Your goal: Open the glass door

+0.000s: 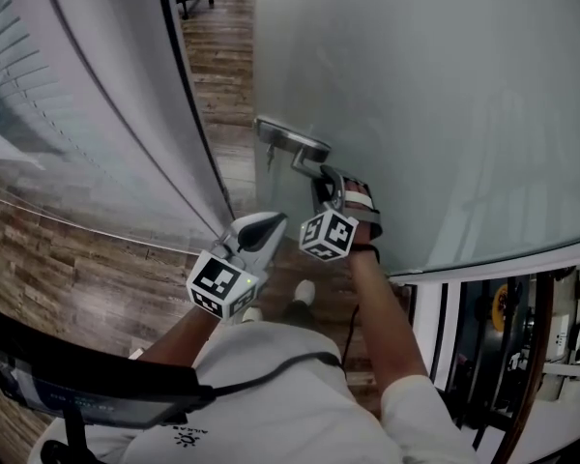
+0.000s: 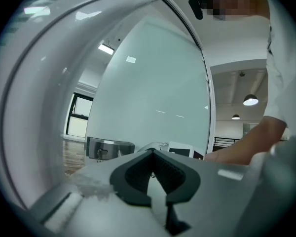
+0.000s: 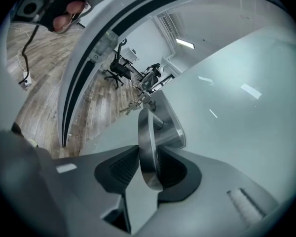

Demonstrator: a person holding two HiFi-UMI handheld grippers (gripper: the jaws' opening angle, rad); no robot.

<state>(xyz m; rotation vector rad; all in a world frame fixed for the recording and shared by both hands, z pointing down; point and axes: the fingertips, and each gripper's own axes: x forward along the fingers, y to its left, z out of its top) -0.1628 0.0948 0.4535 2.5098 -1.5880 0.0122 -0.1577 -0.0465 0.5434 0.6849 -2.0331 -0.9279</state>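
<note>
Clamping door handle (image 3: 149,147), right gripper (image 1: 322,180); left gripper (image 2: 152,153) clenched, empty, near glass door (image 1: 416,85).

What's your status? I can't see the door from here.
Right gripper clamped on door handle. Left gripper shut, empty. Glass door ajar. Nothing seen blocking the gap.

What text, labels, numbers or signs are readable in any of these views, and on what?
No legible text anywhere.
Cubes on left gripper and right gripper: square marker patterns only, no letters.
Small print on the person's shirt: too small to read.
</note>
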